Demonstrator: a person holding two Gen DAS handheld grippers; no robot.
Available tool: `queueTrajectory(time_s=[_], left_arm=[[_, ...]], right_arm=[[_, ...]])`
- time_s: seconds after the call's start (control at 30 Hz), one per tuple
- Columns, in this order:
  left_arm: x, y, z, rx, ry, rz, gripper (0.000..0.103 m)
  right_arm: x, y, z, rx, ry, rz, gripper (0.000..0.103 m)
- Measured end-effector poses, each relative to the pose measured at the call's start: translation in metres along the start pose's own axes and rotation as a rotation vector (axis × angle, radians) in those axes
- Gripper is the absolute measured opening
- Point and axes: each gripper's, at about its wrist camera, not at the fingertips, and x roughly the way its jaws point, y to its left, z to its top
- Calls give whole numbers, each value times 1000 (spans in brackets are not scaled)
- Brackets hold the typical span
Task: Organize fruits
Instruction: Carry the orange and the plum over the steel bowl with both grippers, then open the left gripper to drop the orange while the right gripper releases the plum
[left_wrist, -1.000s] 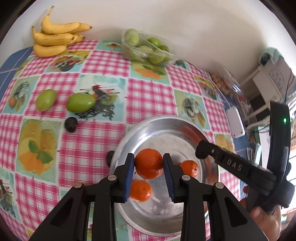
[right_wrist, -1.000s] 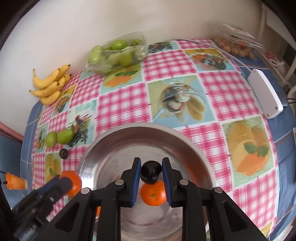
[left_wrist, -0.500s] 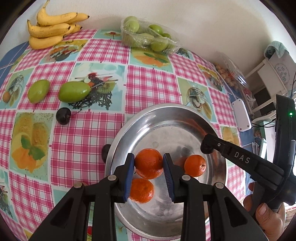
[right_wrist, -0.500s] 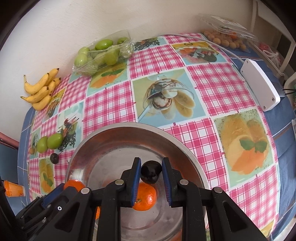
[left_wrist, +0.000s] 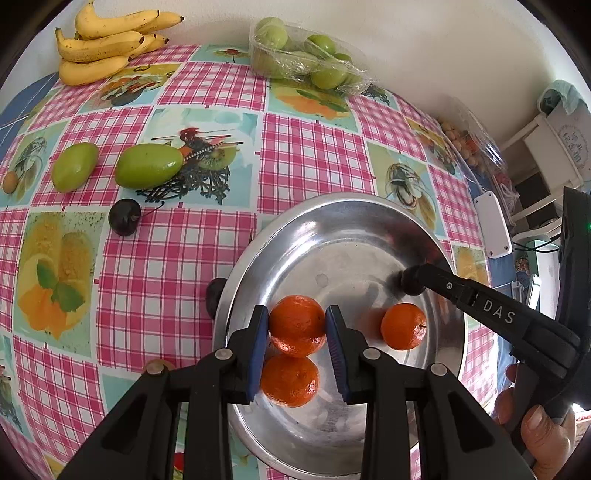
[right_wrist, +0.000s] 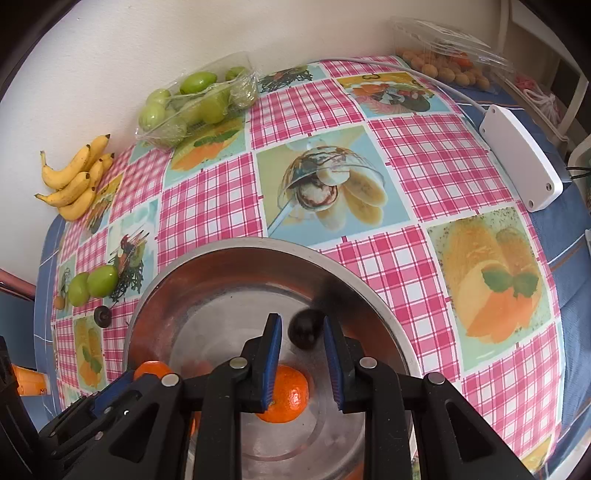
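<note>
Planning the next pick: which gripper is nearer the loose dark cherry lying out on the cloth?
Left. The left gripper sits at the bowl's cherry-side edge; the right gripper is farther across the bowl.

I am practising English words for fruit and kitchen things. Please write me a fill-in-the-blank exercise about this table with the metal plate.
1. The left tool grips a round ____ fruit.
2. The right tool holds a small ____ fruit over the metal plate.
3. The yellow ____ lie at the table's far corner, near the wall.
4. Two loose ____ fruits lie on the checked cloth.

Missing words: orange; dark; bananas; green
</note>
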Motion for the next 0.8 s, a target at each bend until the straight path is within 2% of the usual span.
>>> queueTrajectory(time_s=[0.27,0.43,0.5,0.57,0.67,0.77,0.8], left_arm=[[-6,-4,2,14,-10,-2,33],[-19,-2,4,12,-43,7,33],[-24,3,5,1,-61,40,36],[-29,9,8,-17,-75,93,47],[-32,21,10,-46,-88,165,52],[-31,36,10,-90,-78,220,58],[-30,40,11,-103,-73,233,59]], right_arm=[[-8,2,1,-7,-17,-3,26],[-16,5,1,-17,-34,-4,26],[-16,6,1,-23,-34,-6,26],[-16,9,0,-31,-27,-6,26],[-14,11,-1,-41,-15,-11,28],[-12,14,-3,-48,-6,-22,35],[-12,15,-3,-52,-5,-23,43]])
